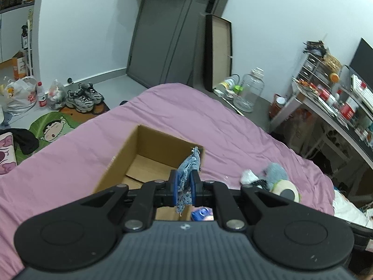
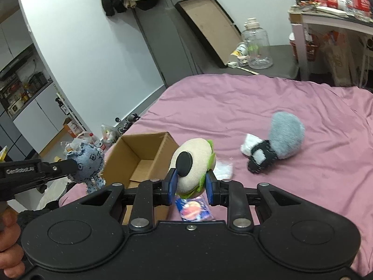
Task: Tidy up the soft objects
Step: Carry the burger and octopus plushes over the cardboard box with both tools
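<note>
An open cardboard box (image 1: 149,161) sits on the pink bed (image 1: 209,121); its brown floor and loose bottom flaps are bare where visible, though the left tool hides its near part.

The left tool (image 1: 185,183) is clenched on a small blue denim toy (image 1: 189,172), held above the box's near right corner. In the right wrist view the same toy (image 2: 87,163) has a round frayed head with stitched marks and ragged strips hanging beneath it, so its long axis runs roughly up and down.

The right tool (image 2: 190,184) grasps a cream plush toy (image 2: 192,165) with green trim and a black oval patch. It is egg-shaped, its long axis tilting up and to the right, the patch facing the camera. It is held above the bed just right of the box.

Under it a blue packet (image 2: 193,210) lies on the sheet. Farther right a grey plush toy (image 2: 286,137) lies beside a white and black item (image 2: 256,151), touching it.
</note>
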